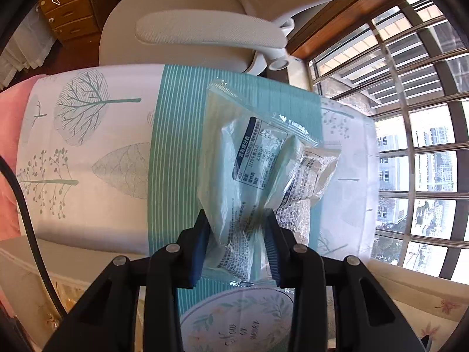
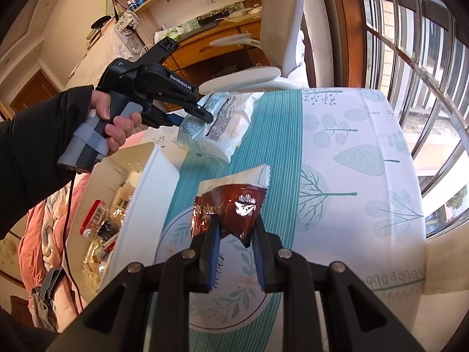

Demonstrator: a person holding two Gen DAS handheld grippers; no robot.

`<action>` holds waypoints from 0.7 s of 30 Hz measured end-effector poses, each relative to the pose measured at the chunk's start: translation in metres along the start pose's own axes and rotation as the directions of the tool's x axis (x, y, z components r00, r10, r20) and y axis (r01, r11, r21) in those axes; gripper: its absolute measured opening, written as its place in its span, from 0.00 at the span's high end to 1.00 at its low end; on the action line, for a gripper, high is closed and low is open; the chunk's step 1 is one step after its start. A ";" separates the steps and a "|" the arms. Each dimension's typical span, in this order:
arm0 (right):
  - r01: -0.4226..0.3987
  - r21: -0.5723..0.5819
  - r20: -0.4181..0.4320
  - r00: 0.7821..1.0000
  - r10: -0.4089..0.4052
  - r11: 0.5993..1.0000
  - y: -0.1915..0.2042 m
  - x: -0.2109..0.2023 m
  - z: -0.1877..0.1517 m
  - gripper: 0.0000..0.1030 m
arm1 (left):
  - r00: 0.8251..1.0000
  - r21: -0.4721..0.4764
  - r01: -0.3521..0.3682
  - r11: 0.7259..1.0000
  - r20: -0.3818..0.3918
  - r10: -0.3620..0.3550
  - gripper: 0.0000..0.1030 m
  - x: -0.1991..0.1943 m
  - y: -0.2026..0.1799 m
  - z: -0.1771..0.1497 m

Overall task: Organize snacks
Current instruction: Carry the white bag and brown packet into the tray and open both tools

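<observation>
My left gripper (image 1: 238, 220) is shut on clear snack packets (image 1: 252, 170), pale wrappers with printed labels, held above the table. In the right wrist view the left gripper (image 2: 196, 116) holds the same packets (image 2: 225, 123) just beyond the far end of the white bin (image 2: 158, 173). My right gripper (image 2: 236, 228) is shut on a dark red snack packet with a white top edge (image 2: 234, 199), lifted above the tablecloth. The bin lies to the left and holds several wrapped snacks (image 2: 99, 226).
The table wears a white and teal leaf-print cloth (image 2: 346, 158). A white office chair (image 1: 205, 32) stands at the table's far side. A barred window (image 2: 416, 44) runs along the right. Pink bedding (image 2: 38, 228) lies to the left of the bin.
</observation>
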State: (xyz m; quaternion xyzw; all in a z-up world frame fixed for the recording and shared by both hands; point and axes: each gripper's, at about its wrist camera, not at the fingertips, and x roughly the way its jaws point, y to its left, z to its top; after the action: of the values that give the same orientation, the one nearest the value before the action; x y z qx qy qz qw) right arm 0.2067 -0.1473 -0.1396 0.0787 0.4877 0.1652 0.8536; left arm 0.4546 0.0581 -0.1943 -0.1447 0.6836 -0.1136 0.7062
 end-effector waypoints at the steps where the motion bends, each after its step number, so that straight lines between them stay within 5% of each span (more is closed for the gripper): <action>1: 0.000 -0.002 0.003 1.000 0.000 1.000 0.002 -0.003 0.000 0.80 | 1.000 0.002 0.004 1.000 0.000 -0.004 0.67 -0.004 -0.002 -0.002; 14: -0.041 -0.075 0.027 0.999 0.043 0.996 0.044 -0.036 -0.008 0.80 | 0.999 0.024 0.017 1.000 0.041 -0.018 0.67 -0.104 0.009 -0.078; 21: -0.093 -0.096 -0.003 0.996 0.093 0.991 0.074 -0.035 -0.022 0.80 | 0.991 0.006 -0.030 1.000 0.130 0.029 0.66 -0.146 0.037 -0.133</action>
State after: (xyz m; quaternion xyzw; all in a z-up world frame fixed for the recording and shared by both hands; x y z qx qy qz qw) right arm 0.1557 -0.0914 -0.1008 0.0604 0.4744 0.2281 0.8481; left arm 0.3146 0.1379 -0.0748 -0.1389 0.6380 -0.0961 0.7513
